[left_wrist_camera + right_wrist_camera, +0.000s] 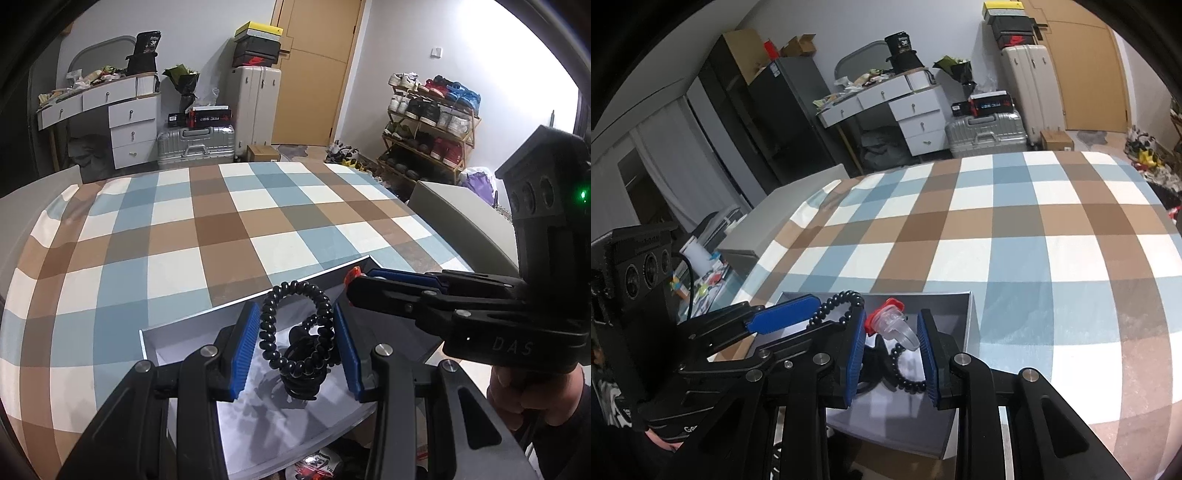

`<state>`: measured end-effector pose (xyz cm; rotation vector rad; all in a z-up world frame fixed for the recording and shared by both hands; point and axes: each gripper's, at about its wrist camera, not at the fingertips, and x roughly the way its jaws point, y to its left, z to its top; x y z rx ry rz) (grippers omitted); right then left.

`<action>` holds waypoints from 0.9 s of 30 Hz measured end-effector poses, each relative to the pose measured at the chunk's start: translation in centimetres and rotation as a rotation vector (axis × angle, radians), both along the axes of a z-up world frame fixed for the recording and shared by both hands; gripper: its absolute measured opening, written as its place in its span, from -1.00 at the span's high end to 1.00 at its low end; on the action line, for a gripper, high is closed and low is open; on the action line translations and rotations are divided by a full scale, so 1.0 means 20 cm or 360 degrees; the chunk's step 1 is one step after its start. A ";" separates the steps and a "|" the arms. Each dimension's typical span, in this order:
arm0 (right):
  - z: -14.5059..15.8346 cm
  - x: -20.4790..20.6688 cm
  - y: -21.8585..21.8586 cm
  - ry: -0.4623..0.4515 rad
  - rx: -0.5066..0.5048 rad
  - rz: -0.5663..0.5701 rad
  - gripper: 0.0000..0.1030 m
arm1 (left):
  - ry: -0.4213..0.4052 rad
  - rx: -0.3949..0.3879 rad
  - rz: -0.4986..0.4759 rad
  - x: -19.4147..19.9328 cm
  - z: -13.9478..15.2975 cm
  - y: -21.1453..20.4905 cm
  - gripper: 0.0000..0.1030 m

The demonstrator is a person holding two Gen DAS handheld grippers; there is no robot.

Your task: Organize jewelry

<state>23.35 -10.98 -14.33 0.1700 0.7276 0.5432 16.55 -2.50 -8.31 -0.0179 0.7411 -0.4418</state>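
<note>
While both items hang over the white box (pixel 177 343) (nothing released yet), the left gripper (pixel 295 345) clamps a black coil band (pixel 295 332) and the right gripper (pixel 892 354) holds a clear, red-tipped clip (pixel 895 325), leaving both drops undone.

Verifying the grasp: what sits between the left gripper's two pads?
A black spiral band, upright between the left gripper's blue pads, above the white box. The left wrist view shows it.
</note>
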 end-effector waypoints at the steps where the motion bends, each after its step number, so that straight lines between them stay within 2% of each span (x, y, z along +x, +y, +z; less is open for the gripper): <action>1: 0.00 0.00 0.00 0.0002 0.0003 0.0007 0.45 | -0.0006 0.0005 -0.0006 0.00 0.00 0.00 0.31; 8: 0.01 0.02 0.00 0.0000 0.0017 -0.0006 0.44 | -0.0003 -0.0041 0.0004 0.02 0.01 0.02 0.31; 10: 0.01 0.02 -0.01 -0.0007 0.0036 -0.0016 0.43 | -0.0008 -0.0065 -0.0001 0.03 0.01 0.04 0.13; 12: 0.02 0.01 -0.03 -0.0012 0.0060 -0.0011 0.41 | 0.0004 -0.0089 0.0008 0.03 0.01 0.05 0.12; 15: 0.05 -0.01 -0.05 -0.0041 0.0078 -0.0025 0.24 | 0.0019 -0.0116 0.0006 0.03 0.02 0.06 0.02; 16: 0.06 -0.02 -0.05 -0.0051 0.0086 -0.0031 0.23 | 0.0012 -0.0116 0.0007 0.02 0.03 0.06 0.00; 24: 0.16 -0.16 -0.11 -0.0159 0.0122 -0.0085 -0.14 | -0.0045 -0.0055 0.0078 -0.05 0.09 0.08 -0.13; 27: 0.19 -0.21 -0.11 -0.0196 0.0117 -0.0086 -0.19 | -0.0076 -0.0043 0.0109 -0.09 0.11 0.09 -0.19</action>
